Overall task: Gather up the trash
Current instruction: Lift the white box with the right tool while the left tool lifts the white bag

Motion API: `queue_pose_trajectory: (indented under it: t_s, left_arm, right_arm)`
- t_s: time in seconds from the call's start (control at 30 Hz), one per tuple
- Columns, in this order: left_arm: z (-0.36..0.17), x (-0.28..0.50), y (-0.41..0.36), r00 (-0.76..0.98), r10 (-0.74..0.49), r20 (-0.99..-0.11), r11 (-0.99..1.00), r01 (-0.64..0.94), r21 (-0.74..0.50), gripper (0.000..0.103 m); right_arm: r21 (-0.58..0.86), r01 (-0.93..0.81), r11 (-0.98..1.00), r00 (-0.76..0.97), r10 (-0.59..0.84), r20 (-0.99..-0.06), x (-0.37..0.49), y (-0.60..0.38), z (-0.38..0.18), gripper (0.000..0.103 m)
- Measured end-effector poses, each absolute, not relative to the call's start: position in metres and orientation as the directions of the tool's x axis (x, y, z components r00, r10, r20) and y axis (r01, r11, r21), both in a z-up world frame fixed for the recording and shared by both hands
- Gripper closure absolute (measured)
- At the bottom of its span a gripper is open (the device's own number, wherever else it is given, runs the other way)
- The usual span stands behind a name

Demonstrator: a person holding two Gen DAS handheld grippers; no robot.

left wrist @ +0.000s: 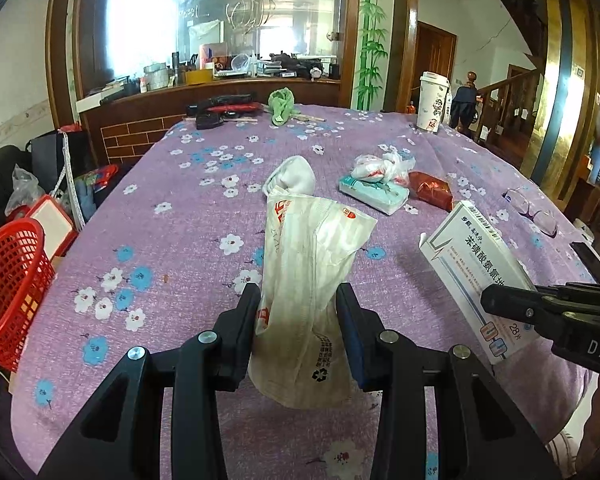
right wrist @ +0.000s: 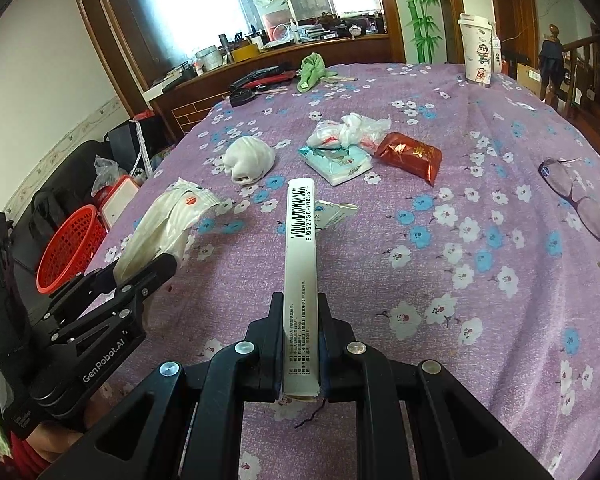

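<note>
My left gripper (left wrist: 298, 300) is shut on a crumpled white plastic wrapper (left wrist: 308, 280) held above the purple flowered tablecloth (left wrist: 172, 240). It also shows in the right wrist view (right wrist: 160, 226), with the left gripper (right wrist: 148, 272) at the left. My right gripper (right wrist: 300, 312) is shut on a white medicine box (right wrist: 300, 260), held edge-up over the table. The box also shows in the left wrist view (left wrist: 480, 272). A red mesh basket (left wrist: 8, 280) stands off the table's left edge and shows in the right wrist view (right wrist: 70, 248).
On the table lie a white sock (right wrist: 250, 160), a tissue pack (right wrist: 336, 162), a crumpled plastic bag (right wrist: 348, 130), a red foil packet (right wrist: 410, 156), glasses (right wrist: 576, 196), a green cloth (right wrist: 312, 70), a paper cup (right wrist: 478, 50) and a small torn wrapper (right wrist: 332, 214).
</note>
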State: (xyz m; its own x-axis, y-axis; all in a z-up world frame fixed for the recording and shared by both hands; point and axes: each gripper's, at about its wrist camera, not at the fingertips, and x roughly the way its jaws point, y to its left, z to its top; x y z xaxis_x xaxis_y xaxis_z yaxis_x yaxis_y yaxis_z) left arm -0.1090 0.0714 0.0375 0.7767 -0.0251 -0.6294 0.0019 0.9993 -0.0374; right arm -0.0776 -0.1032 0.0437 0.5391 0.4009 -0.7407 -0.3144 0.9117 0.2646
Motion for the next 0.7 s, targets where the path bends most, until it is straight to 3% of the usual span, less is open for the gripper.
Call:
queue_pose_trajectory:
  t_s: [0.7]
  left_arm:
    - [0.062,-0.144,0.067,0.833,0.088,-0.546,0.996,-0.059,0.071,0.065]
  right_arm:
    - [0.229,-0.352,0.908,0.584,0.404,-0.704,-0.106,-0.091,0.073,0.089]
